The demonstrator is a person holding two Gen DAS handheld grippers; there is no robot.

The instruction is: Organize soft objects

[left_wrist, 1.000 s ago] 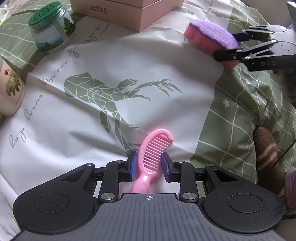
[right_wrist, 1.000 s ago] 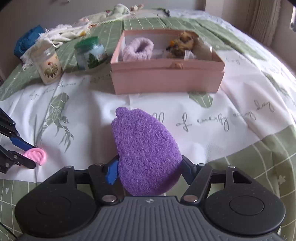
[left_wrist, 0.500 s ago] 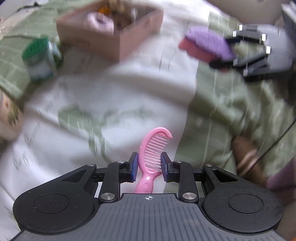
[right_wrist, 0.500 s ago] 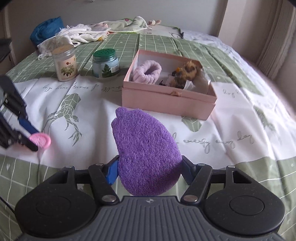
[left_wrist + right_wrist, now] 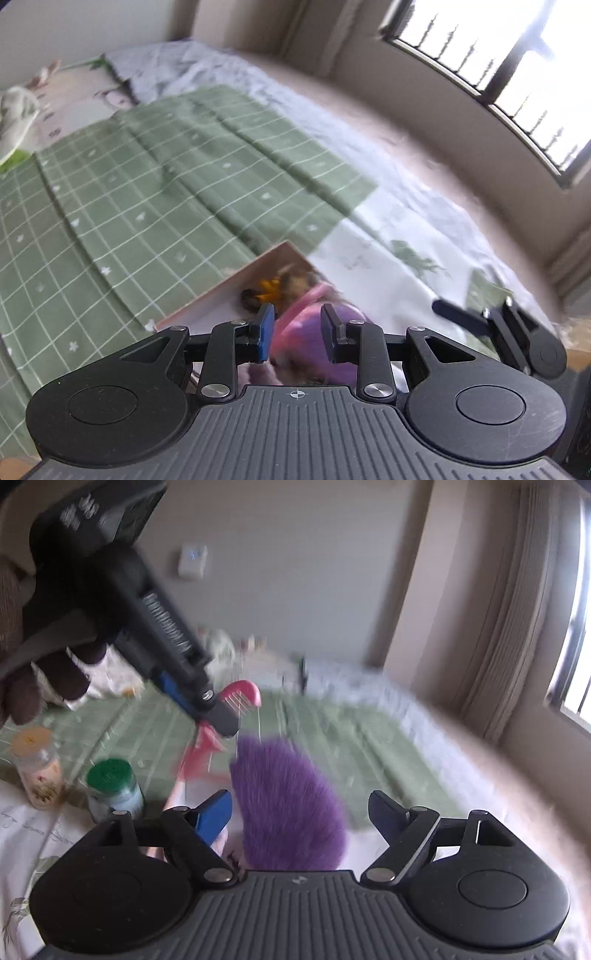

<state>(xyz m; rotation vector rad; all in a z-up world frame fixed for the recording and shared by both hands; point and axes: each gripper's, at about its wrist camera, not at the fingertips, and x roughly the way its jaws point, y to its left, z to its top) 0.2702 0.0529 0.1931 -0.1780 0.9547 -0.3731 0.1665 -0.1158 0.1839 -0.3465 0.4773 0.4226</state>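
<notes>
Above the bed, the left tool is pinching the pink comb. The blurred purple sponge is sitting untouched between the right tool's spread jaws, which have just been opening, and is partly hiding the pink box.

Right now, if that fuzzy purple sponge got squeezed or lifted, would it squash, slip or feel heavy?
The fuzzy purple sponge looks fibrous and porous, so it probably squashes easily and weighs little. Its coarse, bristly face should grip rather than slip.
</notes>
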